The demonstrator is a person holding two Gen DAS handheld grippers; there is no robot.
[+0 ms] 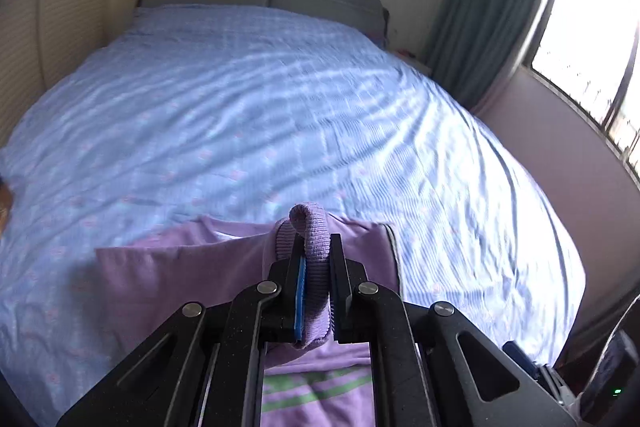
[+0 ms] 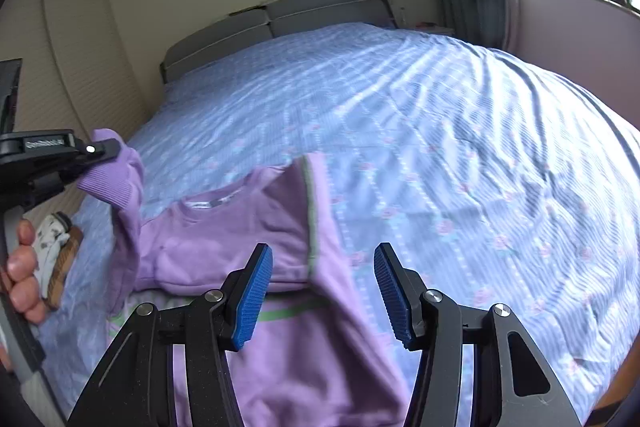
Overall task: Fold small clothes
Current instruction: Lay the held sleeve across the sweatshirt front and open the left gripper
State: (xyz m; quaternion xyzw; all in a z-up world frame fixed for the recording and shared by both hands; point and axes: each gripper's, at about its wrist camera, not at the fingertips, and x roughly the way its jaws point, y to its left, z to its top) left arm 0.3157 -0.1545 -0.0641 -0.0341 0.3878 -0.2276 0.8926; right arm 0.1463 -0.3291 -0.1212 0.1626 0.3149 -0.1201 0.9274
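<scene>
1. We work on a lilac sweatshirt [image 2: 248, 227] lying on the blue quilted bedspread [image 2: 440, 131], near the foot of the bed and well away from the grey headboard [image 2: 280, 23]. Its neckline faces the headboard, and a green stripe crosses the chest.

2. Our left gripper [image 1: 316, 283] is pressed together on the ribbed cuff [image 1: 314, 255] of one sleeve; the cuff bulges out above the pads. In the right wrist view that cuff hangs lifted clear of the bedspread, at the left of the sweatshirt's body, with the sleeve trailing down to the shoulder.

3. Our right gripper [image 2: 324, 291] stands spread over the sweatshirt's body with nothing between its blue pads [image 2: 252, 303]. The other sleeve, the one with a green seam line, already lies folded across the body just under it.

4. We judge the step in hand to be the sleeve fold: one sleeve is in, and the second is being carried.

5. The next move calls for bringing the held cuff over the chest, laying the sleeve flat and straight across the body, and only then letting the left pads part. The free gripper could steady the body near the shoulder so the cloth does not drag.

6. A small folded patterned garment [image 2: 56, 251] lies on the bedspread left of the sweatshirt, beside the hand [image 2: 24, 267] holding the left tool.
</scene>
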